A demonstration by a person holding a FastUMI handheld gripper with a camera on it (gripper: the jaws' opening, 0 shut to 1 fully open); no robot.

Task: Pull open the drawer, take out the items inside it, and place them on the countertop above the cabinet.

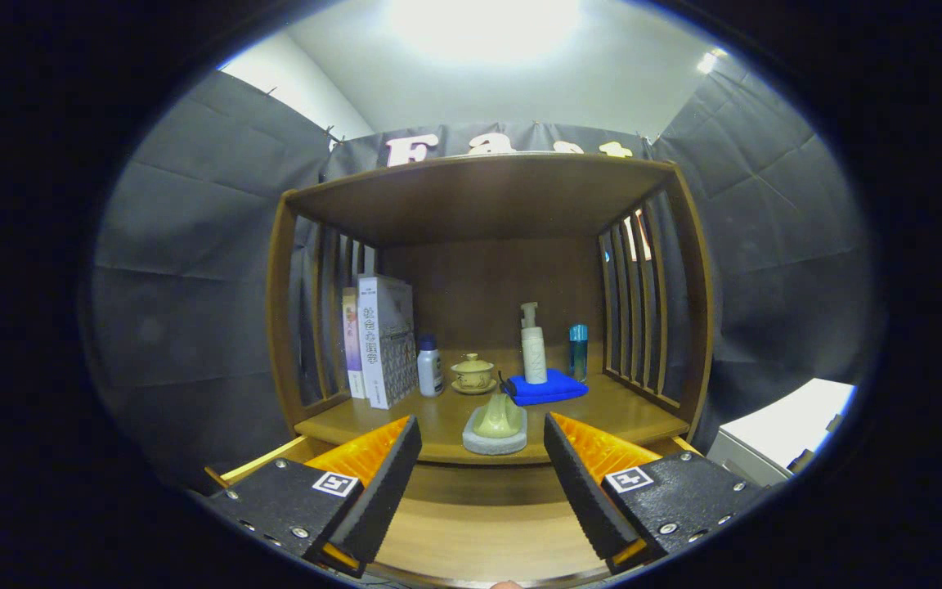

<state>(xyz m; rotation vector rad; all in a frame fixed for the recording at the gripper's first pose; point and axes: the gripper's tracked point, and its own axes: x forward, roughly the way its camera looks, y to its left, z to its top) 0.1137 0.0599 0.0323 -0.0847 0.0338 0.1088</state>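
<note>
Fingers (483,483): spread wide, holding nothing, above the pulled-out drawer (479,532). Counter (618,413), 12 o'clock ahead: green figure on grey base (496,425) at the front edge; behind it lidded cup (472,373), blue cloth (547,387), pump bottle (532,348), 2 books (377,339).

I am seeing the wooden drawer (479,532) standing pulled open below the tabletop (618,413). A pale green figure on a grey base (496,425) is sitting upright at the tabletop's front edge.

Blue cloth (549,388); pale green figurine (497,417); brown wooden cabinet (487,192)
</note>
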